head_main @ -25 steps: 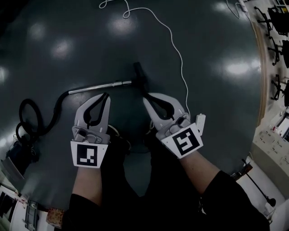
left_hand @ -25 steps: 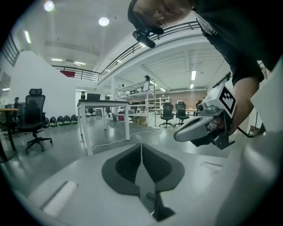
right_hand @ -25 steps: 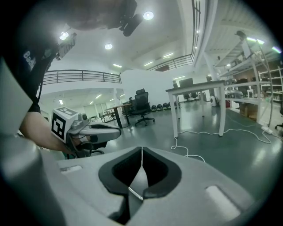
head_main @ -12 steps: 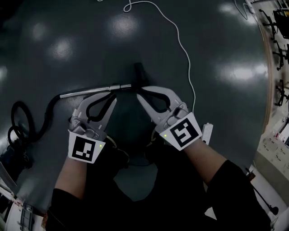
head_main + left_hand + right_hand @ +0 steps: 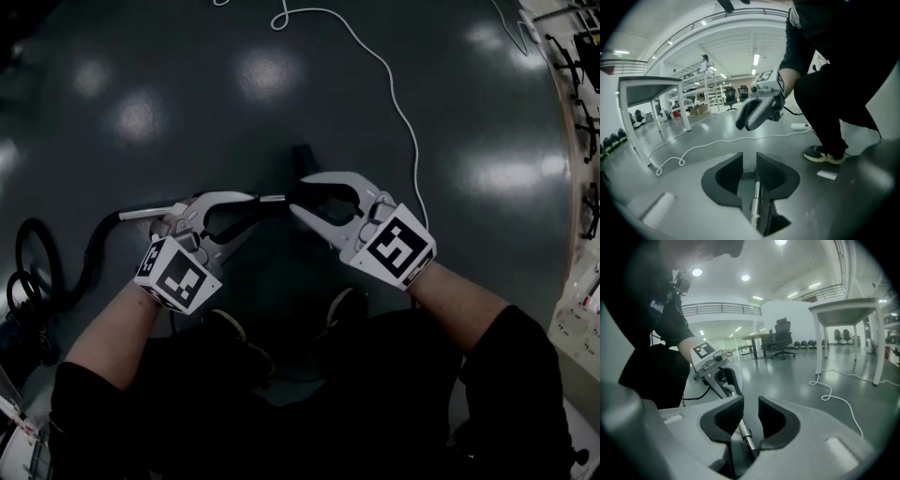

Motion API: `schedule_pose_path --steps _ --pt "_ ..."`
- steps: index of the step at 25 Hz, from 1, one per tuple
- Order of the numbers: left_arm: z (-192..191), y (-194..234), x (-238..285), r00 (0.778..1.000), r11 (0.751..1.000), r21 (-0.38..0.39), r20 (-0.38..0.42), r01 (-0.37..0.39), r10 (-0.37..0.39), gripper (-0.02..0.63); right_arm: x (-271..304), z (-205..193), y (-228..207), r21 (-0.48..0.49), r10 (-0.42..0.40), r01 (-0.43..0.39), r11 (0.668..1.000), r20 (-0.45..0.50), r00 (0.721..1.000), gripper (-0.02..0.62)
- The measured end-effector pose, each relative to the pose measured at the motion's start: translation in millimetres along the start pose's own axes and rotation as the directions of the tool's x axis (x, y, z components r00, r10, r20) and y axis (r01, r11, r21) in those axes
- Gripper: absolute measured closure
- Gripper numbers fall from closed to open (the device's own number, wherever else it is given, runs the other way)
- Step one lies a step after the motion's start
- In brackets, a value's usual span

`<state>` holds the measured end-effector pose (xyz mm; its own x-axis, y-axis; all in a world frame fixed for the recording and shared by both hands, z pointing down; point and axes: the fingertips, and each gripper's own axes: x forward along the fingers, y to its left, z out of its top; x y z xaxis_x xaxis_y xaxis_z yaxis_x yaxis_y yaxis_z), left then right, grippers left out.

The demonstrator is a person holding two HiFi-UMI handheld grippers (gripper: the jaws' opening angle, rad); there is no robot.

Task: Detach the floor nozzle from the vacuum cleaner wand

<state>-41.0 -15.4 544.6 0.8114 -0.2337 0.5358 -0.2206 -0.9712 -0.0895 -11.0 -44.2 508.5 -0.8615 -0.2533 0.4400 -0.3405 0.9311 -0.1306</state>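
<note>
Since the left gripper (image 5: pixel 246 208) and the right gripper (image 5: pixel 298 195) have just been opening, jaws slightly apart with the wand (image 5: pixel 754 201) between them unpinched, close both firmly, the right nearest the floor nozzle (image 5: pixel 302 157) (dark, just beyond its tips), then pull straight.

Dark glossy floor (image 5: pixel 187 309): vac wand (image 5: pixel 145 211) w/ nozzle (image 5: pixel 303 157), black hose (image 5: pixel 97 248) at left, white cable (image 5: pixel 388 67) beyond.

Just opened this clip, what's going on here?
A person bends over a vacuum cleaner wand lying on the floor. The left hand-held gripper and the right hand-held gripper each straddle it, their jaws having just been opening, not clamping. The dark floor nozzle looks still attached.
</note>
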Motion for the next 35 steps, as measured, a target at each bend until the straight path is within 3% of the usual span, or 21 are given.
schedule_pose_path --steps 3,8,14,19,22,24,30,35 --pt "-52 -13 19 0.989 0.993 0.070 -0.121 0.093 -0.084 0.505 19 -34 6 -0.064 0.057 -0.062 0.996 -0.078 0.995 0.491" --pt "-130 -19 44 0.946 0.983 0.083 -0.295 0.161 -0.130 0.444 44 -95 13 -0.176 0.088 -0.138 0.975 -0.268 0.959 0.451" --pt "-217 -30 68 0.829 0.950 0.165 -0.542 0.264 -0.136 0.385 66 -159 14 -0.264 0.052 -0.191 0.945 -0.457 0.888 0.406" --pt "-259 -33 76 0.731 0.948 0.150 -0.674 0.280 -0.110 0.347 79 -190 13 -0.321 0.001 -0.206 0.924 -0.538 0.843 0.402" --pt "-276 -30 75 0.691 0.954 0.142 -0.718 0.263 -0.083 0.362 87 -204 9 -0.361 -0.045 -0.201 0.911 -0.570 0.820 0.400" --pt "-282 -27 76 0.676 0.961 0.138 -0.734 0.240 -0.064 0.437 90 -214 6 -0.376 -0.076 -0.191 0.907 -0.593 0.802 0.400" --pt "-283 -25 73 0.655 0.974 0.074 -0.751 0.213 -0.086 0.442 84 -239 2 -0.431 -0.158 -0.200 0.880 -0.662 0.733 0.394" --pt "-274 -25 62 0.655 0.973 0.058 -0.748 0.223 -0.106 0.443 82 -236 3 -0.529 -0.236 -0.229 0.817 -0.669 0.705 0.388"
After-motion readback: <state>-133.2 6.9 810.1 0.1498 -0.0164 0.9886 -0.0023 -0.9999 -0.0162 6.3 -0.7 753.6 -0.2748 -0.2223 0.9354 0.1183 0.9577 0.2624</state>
